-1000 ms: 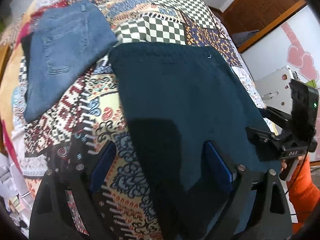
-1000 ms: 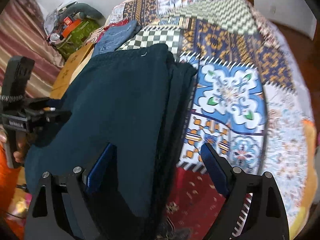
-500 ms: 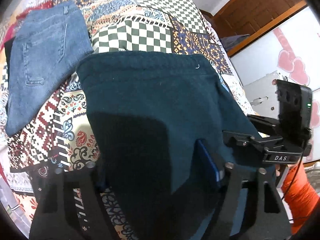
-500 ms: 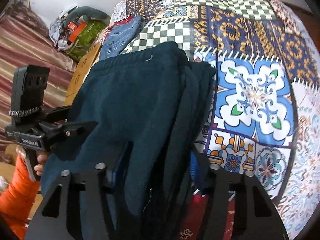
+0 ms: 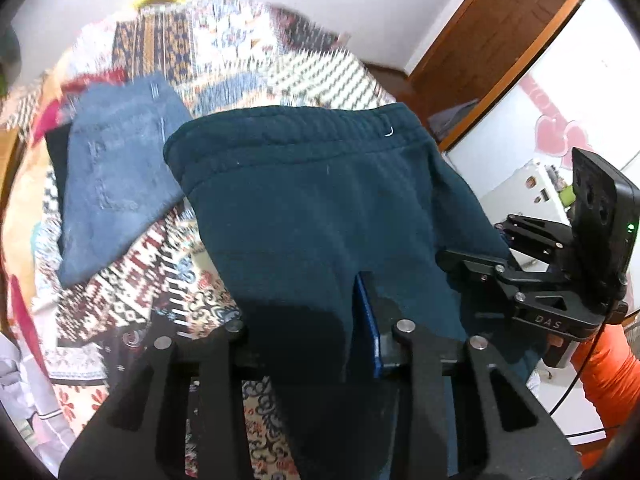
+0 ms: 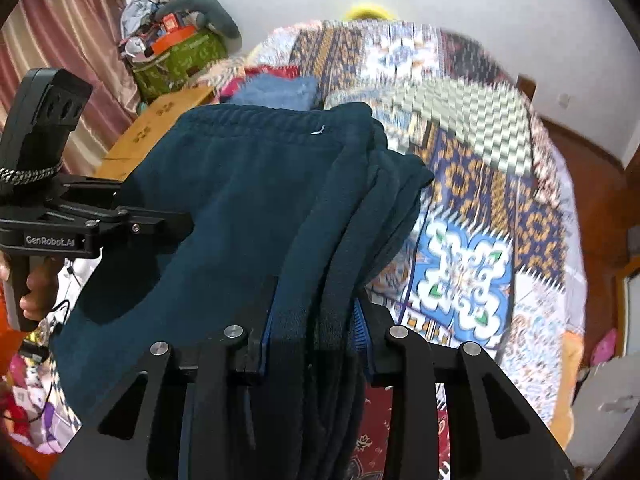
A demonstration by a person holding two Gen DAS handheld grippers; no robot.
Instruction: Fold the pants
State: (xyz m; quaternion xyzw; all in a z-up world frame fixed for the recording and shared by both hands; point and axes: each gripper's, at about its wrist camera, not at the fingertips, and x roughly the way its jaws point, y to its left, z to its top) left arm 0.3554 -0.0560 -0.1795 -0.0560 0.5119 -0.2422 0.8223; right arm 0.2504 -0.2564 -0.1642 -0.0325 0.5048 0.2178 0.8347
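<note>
The dark teal pants [image 5: 312,208] lie folded on the patchwork bedspread [image 5: 132,292], waistband far from me, near edge lifted. My left gripper [image 5: 304,320] is closing its jaws on the pants' near left edge; cloth fills the gap and hides the left finger. The right gripper [image 6: 316,328] is closing on the stacked layers of the pants [image 6: 240,200] at the near right edge, cloth bunched between both blue pads [image 6: 362,332]. Each gripper shows in the other's view: the right gripper [image 5: 532,280] and the left gripper [image 6: 100,224].
Folded blue jeans [image 5: 116,176] lie on the bed beyond and left of the pants. A green bag [image 6: 176,56] with clutter and a wooden board [image 6: 156,136] stand at the bed's far left. A wooden door [image 5: 492,40] and an orange sleeve [image 5: 608,376] are on the right.
Both grippers went from wide open around the pants' near edge to clamped on it. Both rose, lifting that edge, and the views tipped up toward the far wall.
</note>
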